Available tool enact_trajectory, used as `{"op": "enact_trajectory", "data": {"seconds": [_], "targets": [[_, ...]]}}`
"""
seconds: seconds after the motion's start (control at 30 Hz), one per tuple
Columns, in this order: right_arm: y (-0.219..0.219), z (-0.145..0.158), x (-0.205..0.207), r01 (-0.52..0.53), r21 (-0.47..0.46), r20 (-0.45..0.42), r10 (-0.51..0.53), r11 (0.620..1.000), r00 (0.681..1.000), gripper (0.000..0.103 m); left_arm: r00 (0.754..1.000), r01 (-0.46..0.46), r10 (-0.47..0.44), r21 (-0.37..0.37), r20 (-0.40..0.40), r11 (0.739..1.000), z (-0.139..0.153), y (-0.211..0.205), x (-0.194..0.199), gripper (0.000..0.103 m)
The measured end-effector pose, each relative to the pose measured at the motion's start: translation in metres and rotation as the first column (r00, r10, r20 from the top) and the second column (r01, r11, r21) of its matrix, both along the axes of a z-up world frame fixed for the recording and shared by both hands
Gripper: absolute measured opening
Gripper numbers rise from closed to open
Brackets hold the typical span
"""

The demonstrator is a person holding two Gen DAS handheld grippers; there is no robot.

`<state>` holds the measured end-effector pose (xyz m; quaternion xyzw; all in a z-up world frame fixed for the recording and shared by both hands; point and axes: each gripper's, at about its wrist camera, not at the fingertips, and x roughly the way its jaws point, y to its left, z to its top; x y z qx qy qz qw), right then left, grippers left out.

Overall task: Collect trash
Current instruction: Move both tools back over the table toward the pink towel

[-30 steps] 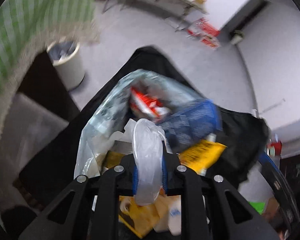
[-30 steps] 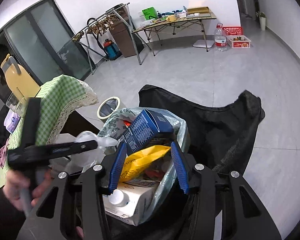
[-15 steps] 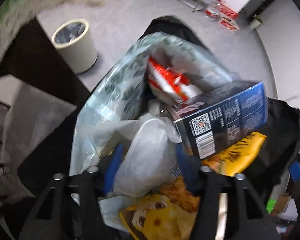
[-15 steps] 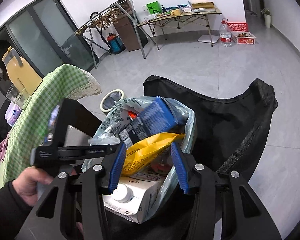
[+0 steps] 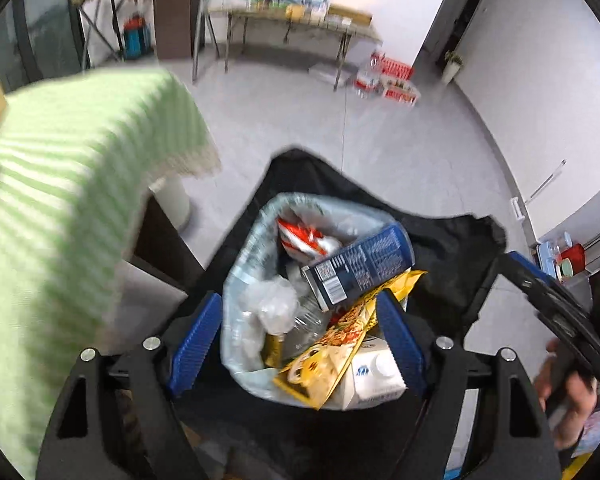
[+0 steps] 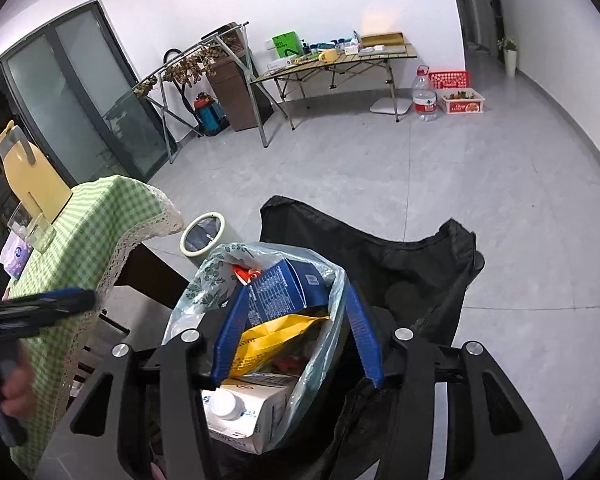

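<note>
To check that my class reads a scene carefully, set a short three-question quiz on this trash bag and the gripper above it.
1. True or false: the blue box lies on top of the yellow snack packet in the clear trash bag.
2. Which cloth lies beside the bag? A) green checked cloth B) red towel C) plain white sheet
3. Fill in: the fingers of the left gripper stand ____ and hold nothing.
Key: 1 true; 2 A; 3 open.
</note>
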<state>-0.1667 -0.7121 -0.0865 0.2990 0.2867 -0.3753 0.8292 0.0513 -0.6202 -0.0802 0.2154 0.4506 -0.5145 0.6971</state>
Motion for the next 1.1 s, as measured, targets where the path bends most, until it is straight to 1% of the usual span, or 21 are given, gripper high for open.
{"op": "enact_trajectory", "data": {"seconds": [0.07,0.13,0.2,0.27,0.37,0.43,0.5,0.57,0.67,0.73,0.77,0.8,0.9,0.97,1.03,1.07,1.1], "targets": [[0.004,0.005,0.004,-0.012,-0.010,-0.007,0.012,1.000,1.000,0.049,1.000,-0.018,0.019,-0.033,0.024,0.999,0.018,0.019,0.005,0.082],[0.012,0.015,0.012,-0.030,-0.032,-0.014,0.030,0.999,0.999,0.050,0.998,-0.030,0.034,-0.081,0.050,0.996,0.043,0.044,0.007,0.083],[0.019,0.024,0.020,-0.050,-0.052,-0.019,0.049,0.997,0.999,0.050,0.995,-0.036,0.046,-0.110,0.090,0.993,0.067,0.069,0.008,0.083],[0.028,0.035,0.029,-0.066,-0.077,-0.022,0.065,0.995,0.998,0.052,0.987,-0.036,0.057,-0.135,0.150,0.990,0.086,0.091,0.004,0.083],[0.043,0.054,0.046,-0.098,-0.116,-0.016,0.097,0.988,0.995,0.052,0.966,-0.036,0.081,-0.183,0.245,0.983,0.113,0.134,0.002,0.090],[0.054,0.066,0.058,-0.119,-0.141,-0.009,0.119,0.983,0.993,0.053,0.954,-0.045,0.104,-0.210,0.280,0.977,0.125,0.161,0.002,0.091],[0.066,0.078,0.068,-0.140,-0.165,0.005,0.143,0.976,0.990,0.053,0.945,-0.072,0.140,-0.228,0.297,0.971,0.134,0.194,0.007,0.092],[0.083,0.093,0.082,-0.174,-0.195,0.017,0.180,0.965,0.983,0.053,0.934,-0.120,0.193,-0.245,0.301,0.962,0.143,0.229,0.014,0.093],[0.106,0.110,0.101,-0.221,-0.231,0.033,0.235,0.948,0.972,0.055,0.910,-0.189,0.271,-0.270,0.315,0.944,0.152,0.273,0.026,0.094],[0.125,0.122,0.116,-0.262,-0.258,0.040,0.282,0.930,0.959,0.056,0.894,-0.227,0.312,-0.273,0.322,0.935,0.154,0.300,0.033,0.094],[0.131,0.124,0.121,-0.275,-0.265,0.042,0.296,0.924,0.954,0.057,0.885,-0.248,0.329,-0.265,0.329,0.932,0.155,0.319,0.039,0.094],[0.142,0.128,0.130,-0.302,-0.277,0.044,0.326,0.912,0.944,0.058,0.878,-0.264,0.343,-0.260,0.333,0.929,0.153,0.328,0.043,0.094],[0.162,0.132,0.155,-0.360,-0.288,0.044,0.387,0.888,0.921,0.058,0.845,-0.346,0.413,-0.240,0.340,0.907,0.153,0.370,0.063,0.094],[0.174,0.130,0.172,-0.397,-0.286,0.037,0.424,0.872,0.905,0.058,0.831,-0.388,0.447,-0.233,0.331,0.892,0.151,0.390,0.078,0.094],[0.194,0.124,0.195,-0.458,-0.295,0.012,0.483,0.839,0.876,0.058,0.813,-0.422,0.479,-0.232,0.331,0.877,0.148,0.416,0.098,0.095],[0.210,0.119,0.213,-0.516,-0.313,-0.013,0.540,0.797,0.842,0.058,0.796,-0.451,0.505,-0.230,0.333,0.863,0.144,0.428,0.111,0.094],[0.221,0.114,0.225,-0.553,-0.325,-0.033,0.575,0.767,0.817,0.058,0.773,-0.496,0.542,-0.218,0.329,0.840,0.139,0.438,0.128,0.094]]}}
